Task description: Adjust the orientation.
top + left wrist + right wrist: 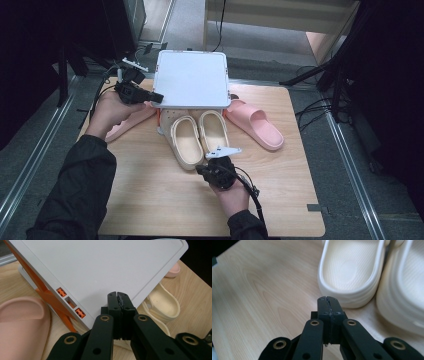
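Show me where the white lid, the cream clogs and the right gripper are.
white lid (191,80), high view, middle of its flat top.
cream clogs (186,140), high view, footbed of the left clog.
right gripper (328,301), right gripper view, closed jaw tips.

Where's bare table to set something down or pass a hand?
Free: the near wood of the table between the sleeves, below the cream clogs, and the right strip beyond the right pink slide. Crowded: the far half, where the white lid, clogs and left pink slide bunch together.
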Action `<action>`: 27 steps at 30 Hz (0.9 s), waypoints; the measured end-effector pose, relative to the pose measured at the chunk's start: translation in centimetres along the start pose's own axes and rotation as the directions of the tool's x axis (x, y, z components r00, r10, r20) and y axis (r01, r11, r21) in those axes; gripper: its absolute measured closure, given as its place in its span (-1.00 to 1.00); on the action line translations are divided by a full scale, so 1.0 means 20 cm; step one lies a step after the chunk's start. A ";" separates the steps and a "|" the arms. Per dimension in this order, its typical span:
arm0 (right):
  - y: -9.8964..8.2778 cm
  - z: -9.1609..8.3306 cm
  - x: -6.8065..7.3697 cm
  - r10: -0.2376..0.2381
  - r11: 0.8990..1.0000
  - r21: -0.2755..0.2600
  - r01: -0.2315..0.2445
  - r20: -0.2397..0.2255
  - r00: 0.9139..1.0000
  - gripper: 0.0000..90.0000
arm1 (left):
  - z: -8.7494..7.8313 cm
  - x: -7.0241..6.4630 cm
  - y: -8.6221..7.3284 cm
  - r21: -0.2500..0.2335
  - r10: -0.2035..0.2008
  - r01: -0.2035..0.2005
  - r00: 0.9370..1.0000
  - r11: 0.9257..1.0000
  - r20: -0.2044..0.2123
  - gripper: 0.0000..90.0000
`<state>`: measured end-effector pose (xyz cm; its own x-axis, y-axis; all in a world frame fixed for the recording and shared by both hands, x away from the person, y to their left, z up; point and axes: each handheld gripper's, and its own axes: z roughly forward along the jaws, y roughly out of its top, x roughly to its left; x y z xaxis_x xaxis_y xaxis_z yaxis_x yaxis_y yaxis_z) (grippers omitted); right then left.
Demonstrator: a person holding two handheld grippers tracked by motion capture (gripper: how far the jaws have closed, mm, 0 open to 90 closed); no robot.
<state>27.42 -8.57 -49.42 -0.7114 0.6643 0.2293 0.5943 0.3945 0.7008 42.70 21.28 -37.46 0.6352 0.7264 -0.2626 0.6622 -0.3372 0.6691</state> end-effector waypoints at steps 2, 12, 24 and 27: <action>-0.01 0.01 0.00 -0.001 1.000 0.011 0.001 -0.006 1.000 1.00 | 0.00 0.00 0.00 0.000 0.002 -0.002 1.000 1.000 -0.002 0.99; -0.03 0.15 -0.06 0.006 0.999 0.046 -0.007 0.022 1.000 1.00 | 0.00 -0.01 0.00 0.000 0.005 -0.005 1.000 1.000 -0.007 0.99; 0.11 0.20 -0.02 0.014 1.000 -0.001 -0.014 0.027 1.000 1.00 | 0.00 -0.01 0.00 -0.006 0.000 0.000 1.000 1.000 -0.006 0.99; 0.15 0.22 -0.02 0.010 1.000 0.005 -0.010 0.036 0.999 1.00 | 0.00 -0.01 0.00 -0.007 -0.001 0.001 1.000 1.000 -0.007 0.99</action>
<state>31.18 -4.84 -50.33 -0.6914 0.6906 0.2122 0.6035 0.3906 0.6952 42.56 21.16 -37.51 0.6315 0.7310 -0.2586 0.6604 -0.3323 0.6734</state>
